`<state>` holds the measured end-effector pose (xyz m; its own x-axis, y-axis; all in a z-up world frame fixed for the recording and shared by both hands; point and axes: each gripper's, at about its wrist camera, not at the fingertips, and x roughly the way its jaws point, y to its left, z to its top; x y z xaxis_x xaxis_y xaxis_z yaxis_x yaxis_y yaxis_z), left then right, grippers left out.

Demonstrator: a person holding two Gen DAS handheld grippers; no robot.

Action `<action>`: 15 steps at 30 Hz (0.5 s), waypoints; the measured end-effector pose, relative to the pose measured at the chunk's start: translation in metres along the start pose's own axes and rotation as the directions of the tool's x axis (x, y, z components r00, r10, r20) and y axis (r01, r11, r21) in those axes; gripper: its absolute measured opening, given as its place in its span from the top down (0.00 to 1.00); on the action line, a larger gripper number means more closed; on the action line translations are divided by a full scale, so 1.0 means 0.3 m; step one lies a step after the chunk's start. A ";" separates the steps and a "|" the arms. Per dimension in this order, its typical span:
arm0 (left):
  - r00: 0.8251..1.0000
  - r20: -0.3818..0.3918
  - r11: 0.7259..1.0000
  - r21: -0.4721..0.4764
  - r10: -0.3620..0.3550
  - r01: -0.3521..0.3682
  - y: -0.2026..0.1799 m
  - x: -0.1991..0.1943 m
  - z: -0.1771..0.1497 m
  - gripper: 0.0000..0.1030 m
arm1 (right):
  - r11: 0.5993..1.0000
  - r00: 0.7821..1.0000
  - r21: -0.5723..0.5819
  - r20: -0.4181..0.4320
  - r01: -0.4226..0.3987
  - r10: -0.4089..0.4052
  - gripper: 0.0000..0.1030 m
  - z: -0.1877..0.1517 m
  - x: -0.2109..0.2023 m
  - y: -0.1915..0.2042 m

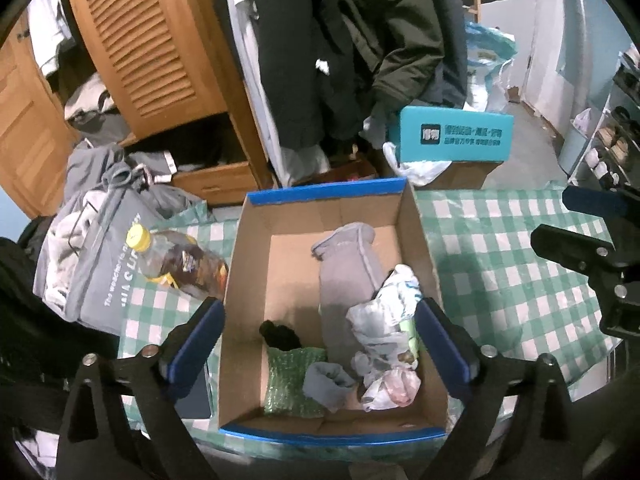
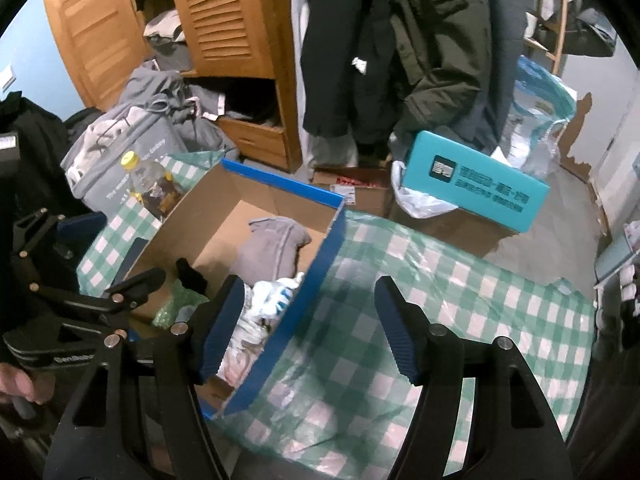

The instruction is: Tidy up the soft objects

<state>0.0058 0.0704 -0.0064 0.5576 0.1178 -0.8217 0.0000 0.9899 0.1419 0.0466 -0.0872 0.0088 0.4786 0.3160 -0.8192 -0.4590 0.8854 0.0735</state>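
Note:
An open cardboard box with blue edges (image 1: 256,264) stands on a green checked tablecloth (image 1: 500,264). In it lie a long grey sock (image 1: 352,276), a white and blue cloth (image 1: 400,284), a black sock (image 1: 280,334), a green bubble-wrap pouch (image 1: 288,376), a small grey sock (image 1: 328,384) and a crumpled pale cloth (image 1: 390,384). My left gripper (image 1: 318,340) is open and empty above the box's near half. My right gripper (image 2: 310,320) is open and empty over the box's right wall (image 2: 316,256) and the cloth beside it.
A bottle with a yellow cap (image 1: 176,260) lies left of the box next to a grey bag (image 1: 100,264). A teal box (image 1: 452,134) sits on a carton behind the table. Coats (image 1: 320,52) hang by a wooden wardrobe (image 1: 140,40).

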 end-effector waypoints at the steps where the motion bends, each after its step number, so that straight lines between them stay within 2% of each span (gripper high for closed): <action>1: 1.000 0.006 1.000 0.002 0.003 -0.003 -0.008 -0.007 0.003 0.02 | 1.000 1.000 0.000 0.006 0.009 -0.009 0.35 -0.005 -0.008 -0.007; 15: 0.999 0.030 1.000 0.011 -0.028 0.027 -0.084 -0.042 0.029 0.01 | 0.994 0.994 0.067 0.066 0.086 -0.091 0.34 -0.089 -0.098 -0.110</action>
<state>0.0060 0.0431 0.0052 0.5817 0.0881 -0.8086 0.0243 0.9918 0.1255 0.0276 -0.1349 0.0152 0.5667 0.2563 -0.7830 -0.3648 0.9302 0.0404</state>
